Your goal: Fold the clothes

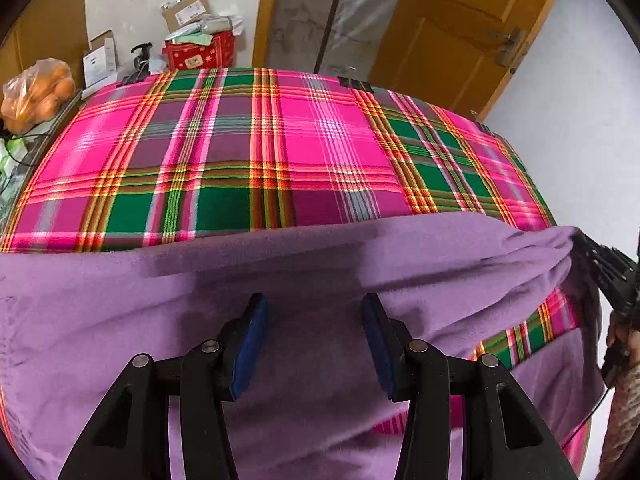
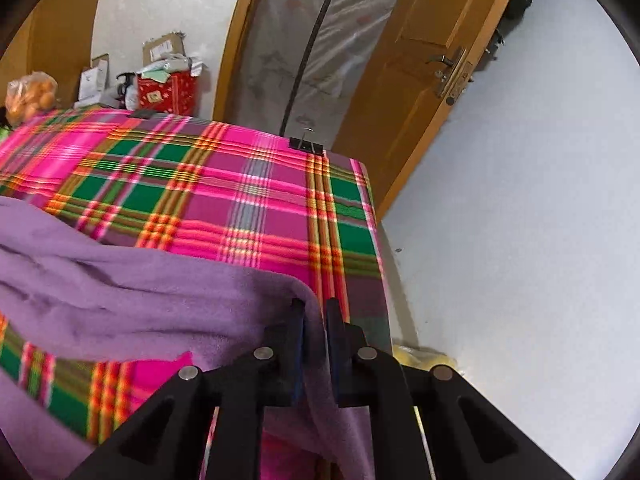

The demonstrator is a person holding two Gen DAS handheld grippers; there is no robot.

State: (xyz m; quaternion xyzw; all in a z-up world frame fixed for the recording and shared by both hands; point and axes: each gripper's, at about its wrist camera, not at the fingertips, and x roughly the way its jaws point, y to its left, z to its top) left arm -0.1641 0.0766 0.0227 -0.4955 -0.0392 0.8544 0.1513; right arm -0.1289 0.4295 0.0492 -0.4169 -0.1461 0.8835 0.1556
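A purple fleece garment (image 1: 280, 272) lies across the near part of a table covered with a pink and green plaid cloth (image 1: 280, 148). My left gripper (image 1: 314, 320) is open, its blue pads apart just above the purple fabric. My right gripper (image 2: 316, 320) is shut on a corner of the purple garment (image 2: 160, 292) and holds it lifted near the table's right edge. That gripper also shows in the left wrist view (image 1: 612, 276) at the far right, pulling the fabric's edge up.
Black binder clips (image 1: 354, 83) (image 2: 306, 145) hold the plaid cloth (image 2: 224, 208) at the far edge. A red box (image 1: 200, 54), cartons and a bag of oranges (image 1: 38, 94) sit at the back left. A wooden door (image 2: 420, 80) and white floor lie to the right.
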